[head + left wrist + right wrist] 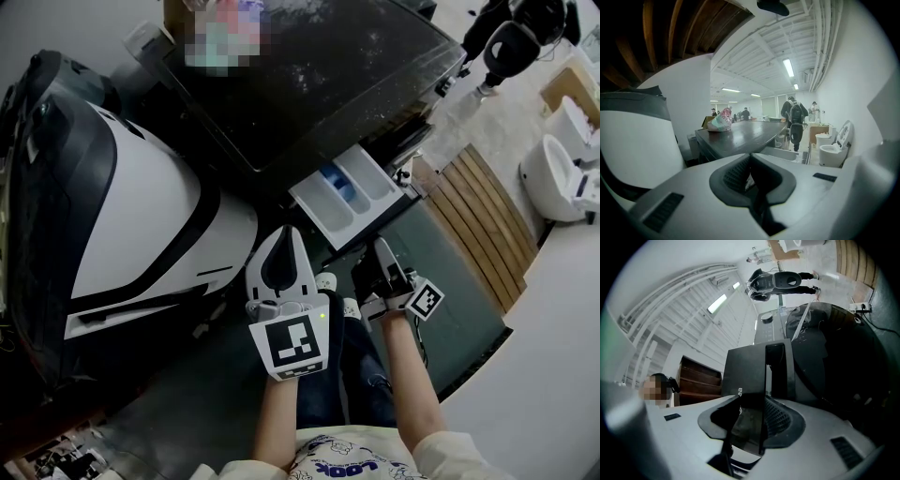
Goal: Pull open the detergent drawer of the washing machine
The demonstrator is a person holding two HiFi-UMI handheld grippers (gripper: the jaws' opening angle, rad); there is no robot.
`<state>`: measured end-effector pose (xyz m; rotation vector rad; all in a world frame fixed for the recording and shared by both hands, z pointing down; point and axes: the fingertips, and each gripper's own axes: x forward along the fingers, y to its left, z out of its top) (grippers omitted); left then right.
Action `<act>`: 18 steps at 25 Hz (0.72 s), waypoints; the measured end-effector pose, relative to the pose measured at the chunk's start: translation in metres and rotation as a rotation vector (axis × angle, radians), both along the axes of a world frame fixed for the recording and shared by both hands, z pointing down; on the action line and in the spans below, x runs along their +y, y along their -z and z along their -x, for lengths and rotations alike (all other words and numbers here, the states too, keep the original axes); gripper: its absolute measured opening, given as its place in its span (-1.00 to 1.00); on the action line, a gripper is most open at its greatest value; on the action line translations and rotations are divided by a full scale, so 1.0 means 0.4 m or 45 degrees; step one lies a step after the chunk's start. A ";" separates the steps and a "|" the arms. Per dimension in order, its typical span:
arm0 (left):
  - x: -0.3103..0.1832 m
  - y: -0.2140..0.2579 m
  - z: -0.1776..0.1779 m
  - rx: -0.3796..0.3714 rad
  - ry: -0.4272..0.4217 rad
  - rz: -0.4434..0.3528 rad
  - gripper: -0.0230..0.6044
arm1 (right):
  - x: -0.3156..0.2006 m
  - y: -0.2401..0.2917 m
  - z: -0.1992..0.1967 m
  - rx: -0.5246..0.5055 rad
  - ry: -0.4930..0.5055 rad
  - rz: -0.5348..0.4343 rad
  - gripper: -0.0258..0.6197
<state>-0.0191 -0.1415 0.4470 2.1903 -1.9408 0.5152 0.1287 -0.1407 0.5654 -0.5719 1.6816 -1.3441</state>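
Observation:
The washing machine [319, 75] has a dark glossy top. Its white detergent drawer [361, 187] stands pulled out toward me, showing a blue compartment. My right gripper [378, 251] is at the drawer's dark front panel. In the right gripper view that panel [745, 369] stands between the jaws of the right gripper [754, 401], which is shut on it. My left gripper [286, 234] hangs just left of the drawer, apart from it. Its jaws meet in the left gripper view, where the left gripper [750, 159] holds nothing.
A big white and black appliance [141, 216] stands close on the left. A wooden slatted platform [487, 216] and a white toilet [553, 173] lie to the right. A person [511, 42] stands beyond the machine. A bag [719, 123] rests on the machine's top.

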 end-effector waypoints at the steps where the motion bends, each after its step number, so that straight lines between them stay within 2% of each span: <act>1: 0.002 0.001 -0.002 -0.001 -0.002 -0.001 -0.88 | 0.000 -0.002 0.000 0.000 -0.002 0.005 -0.38; 12: 0.009 -0.002 0.009 -0.001 0.009 -0.002 -0.88 | 0.003 -0.019 -0.001 0.074 -0.002 0.035 -0.35; 18: 0.007 0.016 0.024 0.003 0.023 -0.015 -0.88 | 0.023 0.004 -0.036 0.168 -0.050 0.034 -0.12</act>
